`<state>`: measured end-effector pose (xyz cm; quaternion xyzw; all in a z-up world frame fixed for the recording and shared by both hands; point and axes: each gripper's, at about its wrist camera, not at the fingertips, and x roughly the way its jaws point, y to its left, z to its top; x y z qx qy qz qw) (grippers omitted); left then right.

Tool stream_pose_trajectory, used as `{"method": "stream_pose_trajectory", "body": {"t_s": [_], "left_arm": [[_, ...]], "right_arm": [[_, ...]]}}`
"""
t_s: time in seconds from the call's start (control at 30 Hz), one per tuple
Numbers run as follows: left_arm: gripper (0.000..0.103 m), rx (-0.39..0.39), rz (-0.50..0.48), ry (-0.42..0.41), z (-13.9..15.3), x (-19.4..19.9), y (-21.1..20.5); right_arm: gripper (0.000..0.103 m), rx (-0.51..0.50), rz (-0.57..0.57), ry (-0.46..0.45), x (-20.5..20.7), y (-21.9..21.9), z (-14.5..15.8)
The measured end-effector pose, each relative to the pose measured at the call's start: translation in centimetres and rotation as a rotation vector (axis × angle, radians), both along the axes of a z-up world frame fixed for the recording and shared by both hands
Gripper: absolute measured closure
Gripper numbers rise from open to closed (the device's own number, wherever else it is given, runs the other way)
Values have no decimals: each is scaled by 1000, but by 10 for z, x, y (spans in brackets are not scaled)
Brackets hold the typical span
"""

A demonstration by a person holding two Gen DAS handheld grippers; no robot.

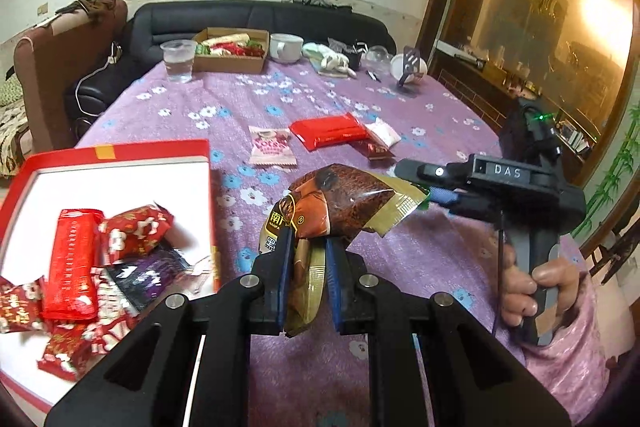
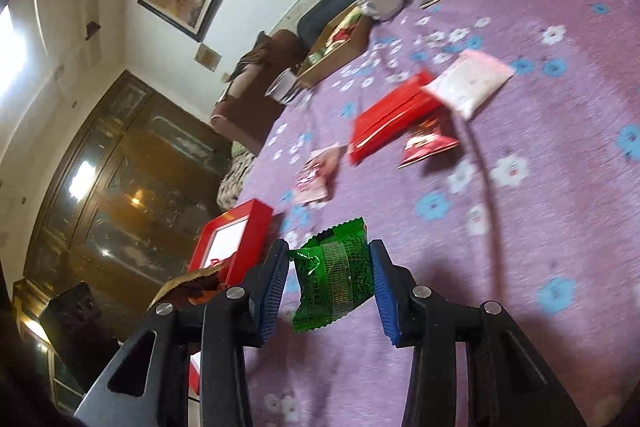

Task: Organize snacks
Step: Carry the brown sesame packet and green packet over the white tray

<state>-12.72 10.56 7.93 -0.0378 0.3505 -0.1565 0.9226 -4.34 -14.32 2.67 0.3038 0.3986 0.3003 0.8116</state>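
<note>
Purple flowered cloth covers the desk [image 1: 360,99]. At lower centre of the left wrist view, the left gripper [image 1: 308,247] is clamped tight on a brown snack packet [image 1: 340,203]; the red box [image 1: 120,151] sits lower left. In the right wrist view the right gripper [image 2: 329,271] pinches a green snack packet [image 2: 334,275], lower centre. Best carry each packet well over the box rim before letting go, one at a time.

Two tools are in use: the left tool [image 1: 308,259] grips one brown packet [image 1: 340,205], the right tool [image 2: 330,279] one green packet [image 2: 334,275]. Four packets lie loose on the counter [image 1: 280,95]: one long red [image 1: 328,131], one pink [image 1: 272,145], one white [image 1: 386,131], one dark red [image 1: 374,149]. There are two boxes: one red [image 1: 120,151], one cardboard [image 1: 234,63]. One plastic cup [image 1: 178,61] and one white mug [image 1: 285,47] stand beyond.
</note>
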Motion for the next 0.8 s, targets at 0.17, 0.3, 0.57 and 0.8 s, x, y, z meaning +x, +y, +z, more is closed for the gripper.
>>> {"method": "stream_pose_trajectory", "body": {"t_s": [0.17, 0.3, 0.57, 0.8], "left_arm": [[90, -4, 22, -29, 9, -9, 11], [90, 8, 55, -48, 14, -15, 21], [90, 34, 118, -91, 21, -24, 40], [90, 48, 168, -141, 29, -30, 61]], "right_arm": [[62, 53, 29, -23, -6, 18, 3], [62, 70, 40, -19, -8, 28, 2], [62, 103, 80, -2, -8, 53, 3], [62, 99, 132, -9, -14, 82, 10]]}}
